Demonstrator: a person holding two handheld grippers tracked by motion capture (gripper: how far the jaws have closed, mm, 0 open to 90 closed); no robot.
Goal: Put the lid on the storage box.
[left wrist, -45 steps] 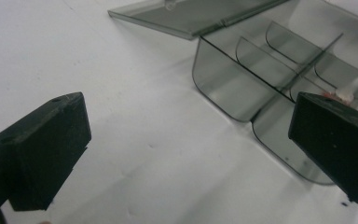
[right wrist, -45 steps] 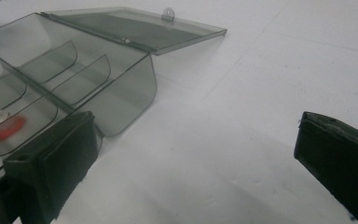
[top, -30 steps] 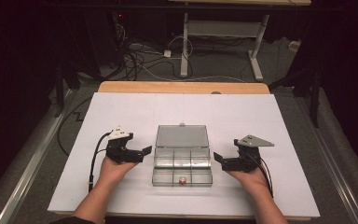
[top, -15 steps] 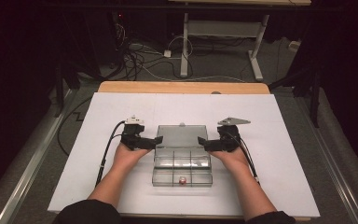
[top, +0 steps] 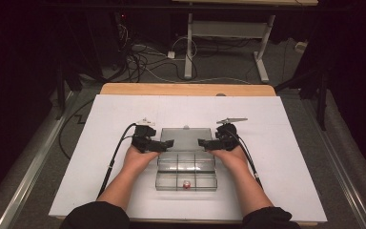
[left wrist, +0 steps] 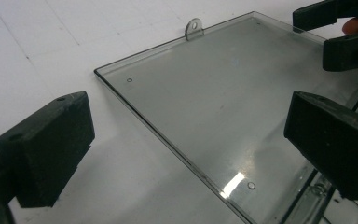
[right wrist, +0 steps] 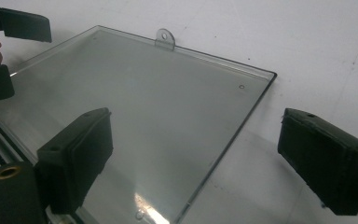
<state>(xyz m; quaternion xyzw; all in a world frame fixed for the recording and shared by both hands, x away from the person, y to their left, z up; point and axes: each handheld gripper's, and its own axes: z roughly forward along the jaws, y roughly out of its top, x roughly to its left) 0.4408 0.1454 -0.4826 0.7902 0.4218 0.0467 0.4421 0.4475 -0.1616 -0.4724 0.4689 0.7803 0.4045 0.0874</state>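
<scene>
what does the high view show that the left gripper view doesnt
High view alone: the box's compartments, a small red item in the front row, both forearms, the floor cables. Left gripper view alone: the lid's hanging tab up close and small studs near the lid's corners. Both: the open clear lid, the white tabletop, the left gripper and right gripper, jaws open.

Dark sleeves (top: 95,215), black blocky jaws, trailing black cables (top: 116,152).
</scene>
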